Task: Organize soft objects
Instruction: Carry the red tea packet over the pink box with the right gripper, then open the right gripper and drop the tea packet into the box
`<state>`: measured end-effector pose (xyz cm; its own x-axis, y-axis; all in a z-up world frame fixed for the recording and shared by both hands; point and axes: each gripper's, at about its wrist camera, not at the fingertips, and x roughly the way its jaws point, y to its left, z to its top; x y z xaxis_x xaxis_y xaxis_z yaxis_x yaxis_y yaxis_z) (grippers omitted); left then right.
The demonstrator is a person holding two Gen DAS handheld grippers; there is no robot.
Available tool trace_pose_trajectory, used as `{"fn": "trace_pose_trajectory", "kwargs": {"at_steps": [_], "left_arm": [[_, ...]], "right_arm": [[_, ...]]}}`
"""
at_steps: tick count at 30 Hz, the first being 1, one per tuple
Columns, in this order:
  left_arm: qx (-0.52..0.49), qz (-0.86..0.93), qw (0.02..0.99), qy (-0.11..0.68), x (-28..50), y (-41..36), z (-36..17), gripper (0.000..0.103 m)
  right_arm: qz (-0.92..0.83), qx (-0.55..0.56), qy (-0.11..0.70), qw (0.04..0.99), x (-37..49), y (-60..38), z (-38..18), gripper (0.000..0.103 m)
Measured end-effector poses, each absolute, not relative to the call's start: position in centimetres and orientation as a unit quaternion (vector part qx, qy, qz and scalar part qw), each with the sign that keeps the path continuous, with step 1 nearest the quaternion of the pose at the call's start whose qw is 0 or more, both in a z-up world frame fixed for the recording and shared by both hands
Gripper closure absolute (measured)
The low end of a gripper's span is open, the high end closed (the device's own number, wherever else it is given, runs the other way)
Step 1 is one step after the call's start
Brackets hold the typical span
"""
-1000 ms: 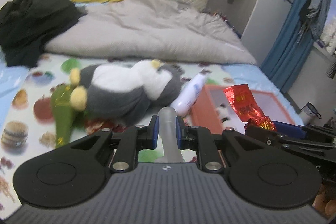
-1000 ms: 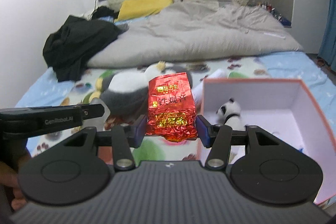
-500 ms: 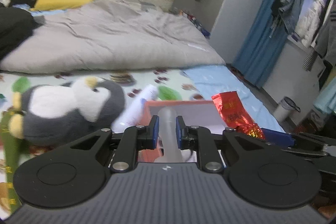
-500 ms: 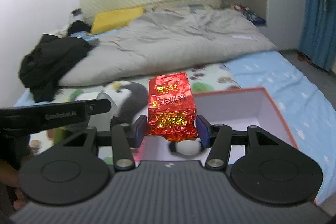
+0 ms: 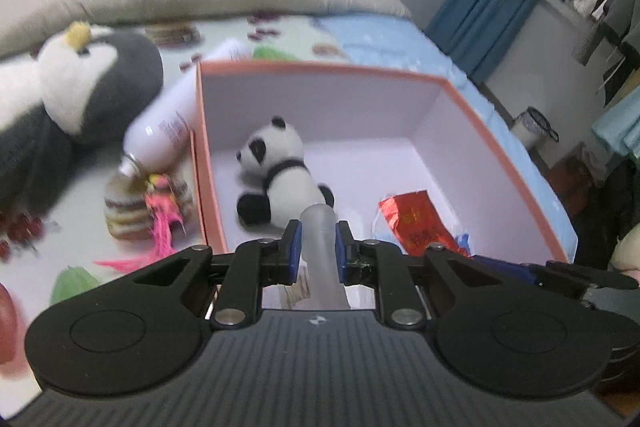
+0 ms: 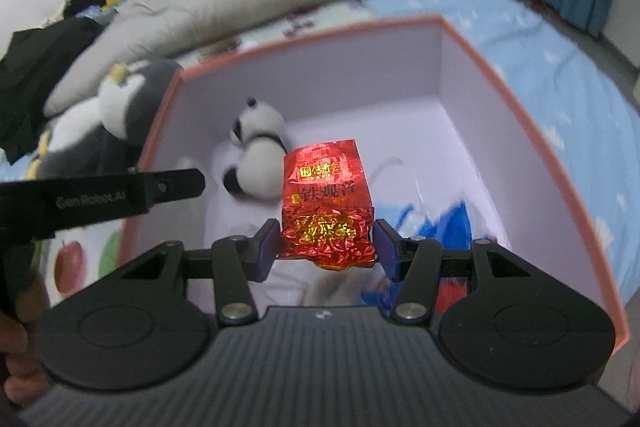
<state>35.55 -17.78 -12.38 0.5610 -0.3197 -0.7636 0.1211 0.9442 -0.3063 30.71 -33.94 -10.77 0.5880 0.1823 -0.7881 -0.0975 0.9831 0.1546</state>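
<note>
While our left gripper (image 5: 316, 247) pinches a frosted tube (image 5: 318, 227), our right gripper (image 6: 326, 247) clamps a red foil packet (image 6: 326, 203); both hang over the pink box (image 5: 500, 131) holding a toy panda (image 5: 276, 167).

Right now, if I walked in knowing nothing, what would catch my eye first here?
Probably the shiny red foil packet, pinched in the right tongs above an open pink box on the bed. Inside the box a small panda plush lies on its side. Just outside it, to the left in the left-hand view, sprawls a big grey and white penguin plush.
</note>
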Motion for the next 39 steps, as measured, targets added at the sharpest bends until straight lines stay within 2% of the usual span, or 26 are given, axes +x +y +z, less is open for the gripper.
{"fn": "trace_pose_trajectory", "kwargs": {"at_steps": [3, 10, 25, 39], "left_arm": [[-0.107, -0.127, 0.871, 0.462, 35.7, -18.0, -13.3, 0.082], [-0.106, -0.135, 0.875, 0.452, 35.0, -17.8, -12.0, 0.062], [-0.099, -0.113, 0.919, 0.365, 26.6, -12.9, -3.4, 0.060], [-0.107, -0.075, 0.937, 0.324, 17.3, -6.4, -0.2, 0.058]], "right_arm": [[0.074, 0.054, 0.461, 0.882, 30.5, -34.1, -11.7, 0.048], [0.079, 0.064, 0.462, 0.881, 29.9, -34.2, -11.4, 0.047], [0.106, 0.068, 0.355, 0.926, 24.2, -31.5, -3.1, 0.047], [0.143, 0.054, 0.309, 0.939, 17.3, -26.9, -0.1, 0.047]]}}
